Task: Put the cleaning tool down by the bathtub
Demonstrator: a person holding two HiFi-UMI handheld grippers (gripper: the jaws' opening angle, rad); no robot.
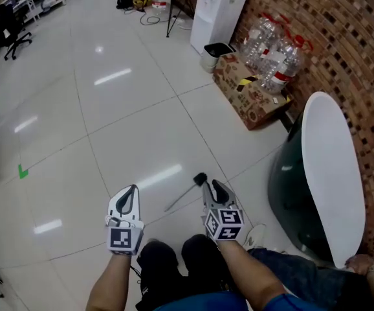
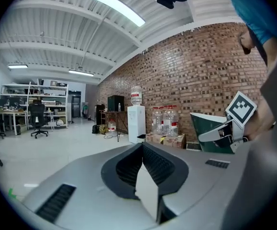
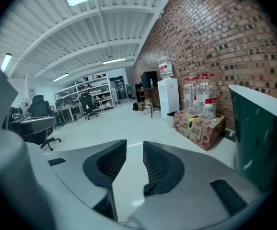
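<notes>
1. Left tongs (image 1: 132,190): pressed together at the tips, nothing between them.
2. Right tongs (image 1: 213,186): spread, only floor showing in the gap.
3. Slim grey-handled cleaning tool with a dark head (image 1: 186,193): lying flat on the glossy white tiled floor (image 1: 109,109), between the two tongs, just beside the right tongs' tips, ungripped.
4. Dark green bathtub with a broad white rim (image 1: 326,167): near, to the right of the right tongs.
5. Printed brown cardboard box (image 1: 248,96) bearing clear plastic water bottles (image 1: 271,54): well ahead of the right tongs.
</notes>
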